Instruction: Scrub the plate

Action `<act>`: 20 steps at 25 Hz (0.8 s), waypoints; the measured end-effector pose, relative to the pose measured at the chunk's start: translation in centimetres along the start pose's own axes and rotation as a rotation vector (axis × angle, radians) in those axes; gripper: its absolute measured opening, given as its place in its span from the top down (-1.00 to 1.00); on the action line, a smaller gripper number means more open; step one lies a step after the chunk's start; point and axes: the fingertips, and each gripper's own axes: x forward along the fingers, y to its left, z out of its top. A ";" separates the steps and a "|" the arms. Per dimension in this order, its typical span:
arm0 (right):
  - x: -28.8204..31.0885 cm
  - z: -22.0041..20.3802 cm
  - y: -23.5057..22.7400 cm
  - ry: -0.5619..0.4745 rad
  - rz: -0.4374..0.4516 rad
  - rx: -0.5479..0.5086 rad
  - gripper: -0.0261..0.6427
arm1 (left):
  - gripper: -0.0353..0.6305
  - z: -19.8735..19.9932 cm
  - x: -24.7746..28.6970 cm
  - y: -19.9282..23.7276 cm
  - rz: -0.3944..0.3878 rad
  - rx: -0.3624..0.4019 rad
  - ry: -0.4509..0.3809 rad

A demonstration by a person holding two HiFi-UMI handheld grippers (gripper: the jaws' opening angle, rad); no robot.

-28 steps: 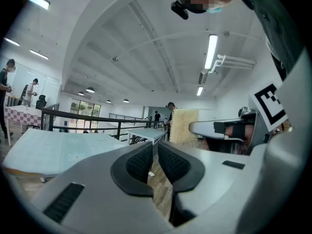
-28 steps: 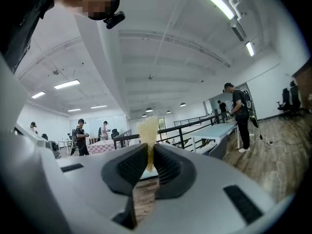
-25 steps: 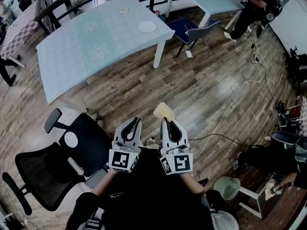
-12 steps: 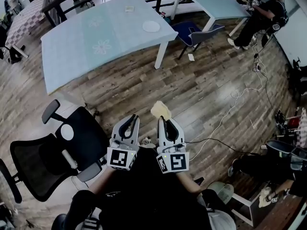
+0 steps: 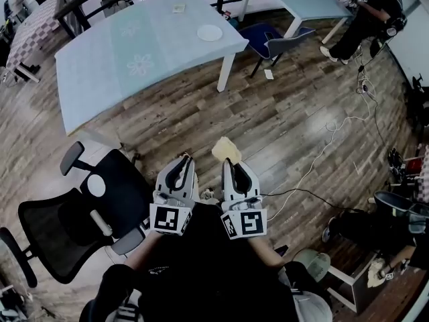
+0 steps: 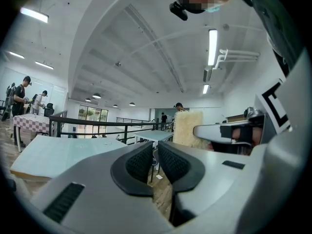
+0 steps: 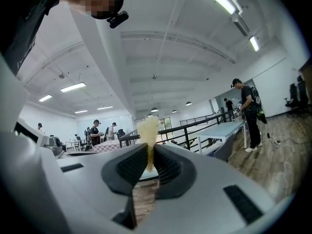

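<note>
Sponge (image 5: 226, 149) is pinched in the right claw (image 5: 230, 162): pale yellow, coarse, standing up past the claw tips. Right gripper view confirms it, with both pads clamped on the sponge's lower part and the rest sticking out above.

Left claw (image 5: 183, 158) is clenched on nothing. Left gripper view shows its pads drawn together with only a slim gap and floor visible through it.

Both claws sit side by side, near each other, close in front of the person's body. They hang over the wood floor (image 5: 281, 119), not over any worktop.

Plate (image 5: 209, 33): white, round, lying flat on the light blue worktop (image 5: 134, 62), near that worktop's right-hand end. It is well apart from both claws and nothing touches it. A small pale item (image 5: 178, 8) lies further back on the same worktop; cannot tell what it is.

Black office chair (image 5: 74, 220) stands to the left of the claws, between the person and the worktop. Blue chair (image 5: 271, 40) stands just beyond the worktop's right end. White cable (image 5: 322, 146) trails across the floor on the right. Another person (image 5: 372, 9) is at the second table in the far right corner.
</note>
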 end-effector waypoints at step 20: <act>15.1 -0.3 -3.3 0.073 0.015 -0.008 0.78 | 0.76 0.9 13.9 8.6 -0.015 -0.031 0.004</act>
